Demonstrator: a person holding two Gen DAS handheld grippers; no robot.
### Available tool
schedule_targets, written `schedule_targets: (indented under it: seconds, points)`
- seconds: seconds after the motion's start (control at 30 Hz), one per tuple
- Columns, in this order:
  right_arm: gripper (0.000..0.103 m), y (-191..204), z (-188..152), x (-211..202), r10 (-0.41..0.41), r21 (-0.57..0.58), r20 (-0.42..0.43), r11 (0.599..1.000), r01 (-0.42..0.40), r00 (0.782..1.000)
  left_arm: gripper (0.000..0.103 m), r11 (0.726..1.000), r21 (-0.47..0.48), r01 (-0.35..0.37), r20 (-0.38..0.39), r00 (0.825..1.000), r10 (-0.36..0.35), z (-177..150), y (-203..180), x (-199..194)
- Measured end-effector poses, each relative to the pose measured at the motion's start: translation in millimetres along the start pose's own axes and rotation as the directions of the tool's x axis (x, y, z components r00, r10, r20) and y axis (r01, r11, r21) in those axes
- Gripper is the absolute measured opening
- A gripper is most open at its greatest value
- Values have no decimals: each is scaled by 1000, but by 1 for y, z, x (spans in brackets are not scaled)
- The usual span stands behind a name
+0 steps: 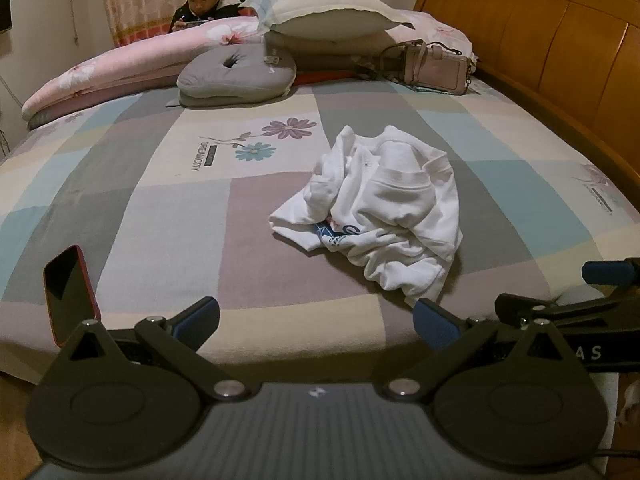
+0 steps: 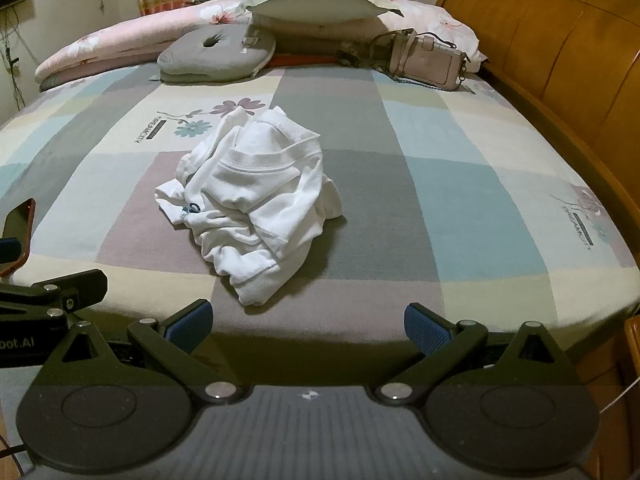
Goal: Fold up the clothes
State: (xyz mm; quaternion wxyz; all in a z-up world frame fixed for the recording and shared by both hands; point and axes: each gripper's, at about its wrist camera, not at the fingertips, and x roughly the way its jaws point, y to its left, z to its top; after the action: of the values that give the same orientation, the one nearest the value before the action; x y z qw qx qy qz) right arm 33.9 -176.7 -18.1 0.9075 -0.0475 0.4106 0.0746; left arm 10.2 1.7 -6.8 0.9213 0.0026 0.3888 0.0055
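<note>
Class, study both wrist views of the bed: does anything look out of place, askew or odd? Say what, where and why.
The white garment lies crumpled in a heap mid-bed, not spread flat. A phone rests at the bed's near left edge, tilted up. Both grippers, left and right, are open and empty.

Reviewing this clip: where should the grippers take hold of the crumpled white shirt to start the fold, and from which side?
Probably the ribbed hem of the white shirt: it lies nearest the bed's front edge, thick and exposed. Come in low from that edge. Both the left gripper and right gripper are open, short of it.
</note>
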Motion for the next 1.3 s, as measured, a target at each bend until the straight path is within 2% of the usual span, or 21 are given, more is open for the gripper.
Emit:
schedule_targets:
  seconds: [1.3]
  points:
    - [103, -1, 18, 26, -21, -5, -17, 1000, 21, 1000, 102, 1000, 7, -2, -14, 1000, 2, 13, -1, 27]
